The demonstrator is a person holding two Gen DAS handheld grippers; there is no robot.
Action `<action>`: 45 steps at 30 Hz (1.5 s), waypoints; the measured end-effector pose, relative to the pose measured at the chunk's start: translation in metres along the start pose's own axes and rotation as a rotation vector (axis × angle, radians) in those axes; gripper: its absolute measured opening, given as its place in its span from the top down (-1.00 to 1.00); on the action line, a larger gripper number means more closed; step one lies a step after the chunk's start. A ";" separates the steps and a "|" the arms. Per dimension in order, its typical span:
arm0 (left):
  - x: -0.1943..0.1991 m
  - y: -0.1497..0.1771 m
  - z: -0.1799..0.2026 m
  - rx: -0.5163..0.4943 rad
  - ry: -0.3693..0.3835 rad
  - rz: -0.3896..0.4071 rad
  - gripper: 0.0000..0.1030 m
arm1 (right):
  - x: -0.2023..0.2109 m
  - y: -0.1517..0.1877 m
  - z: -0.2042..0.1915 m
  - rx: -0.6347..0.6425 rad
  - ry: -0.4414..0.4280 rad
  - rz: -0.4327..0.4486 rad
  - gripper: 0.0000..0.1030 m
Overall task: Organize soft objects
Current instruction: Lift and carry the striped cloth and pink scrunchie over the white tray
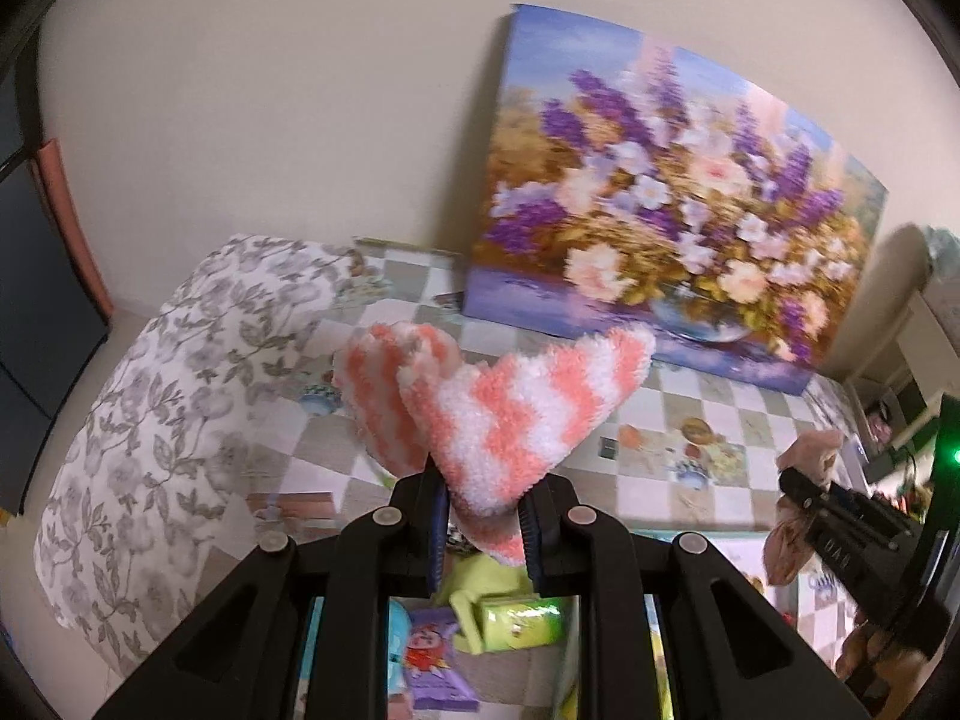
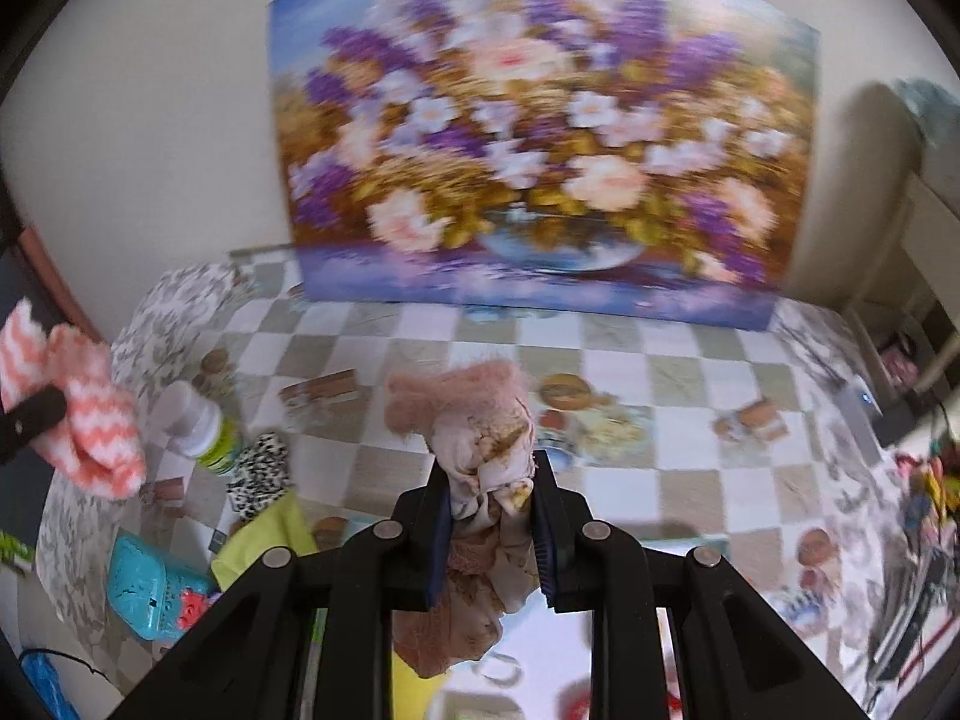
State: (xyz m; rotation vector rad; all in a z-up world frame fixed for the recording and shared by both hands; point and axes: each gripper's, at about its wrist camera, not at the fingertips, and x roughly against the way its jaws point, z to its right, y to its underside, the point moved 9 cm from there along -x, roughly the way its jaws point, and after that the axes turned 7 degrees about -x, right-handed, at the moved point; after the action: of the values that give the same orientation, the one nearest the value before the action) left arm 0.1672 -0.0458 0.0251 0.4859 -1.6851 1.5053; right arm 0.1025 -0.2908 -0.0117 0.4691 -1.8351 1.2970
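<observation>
My left gripper [image 1: 483, 525] is shut on a fluffy sock with orange and white zigzag stripes [image 1: 510, 420]; it hangs above the table and its toe and cuff stick up past the fingers. The same sock [image 2: 90, 426] shows at the left edge of the right wrist view. My right gripper [image 2: 489, 525] is shut on a bundle of dusty pink, fuzzy cloth [image 2: 474, 426], lifted over the checkered tablecloth [image 2: 630, 480]. In the left wrist view the right gripper [image 1: 798, 483] shows at the far right with the pink cloth [image 1: 807, 450] in it.
A large flower painting [image 2: 540, 138] leans on the wall at the back of the table. A white and green bottle [image 2: 198, 420], a black and white spotted cloth [image 2: 261, 474], a yellow-green cloth [image 2: 264, 546], a turquoise toy [image 2: 150, 594] lie at the left. Cables and clutter crowd the right edge [image 2: 924, 528].
</observation>
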 end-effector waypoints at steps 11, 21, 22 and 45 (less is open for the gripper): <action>0.006 0.023 0.088 -0.165 0.082 -0.021 0.59 | 0.031 0.018 0.100 -0.192 0.072 -0.005 0.52; -0.018 0.065 0.175 -0.343 0.171 -0.125 0.59 | 0.010 0.057 0.143 -0.235 0.141 -0.118 0.50; -0.022 0.070 0.183 -0.359 0.180 -0.141 0.59 | -0.002 0.064 0.145 -0.234 0.146 -0.153 0.50; -0.108 0.139 0.209 -0.412 0.178 -0.397 0.58 | -0.079 0.119 0.158 -0.233 0.195 -0.362 0.50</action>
State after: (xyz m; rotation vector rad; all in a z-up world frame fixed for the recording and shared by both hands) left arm 0.0648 -0.2391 -0.1399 0.4180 -1.5893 0.8627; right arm 0.0026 -0.3982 -0.1660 0.5015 -1.6227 0.8425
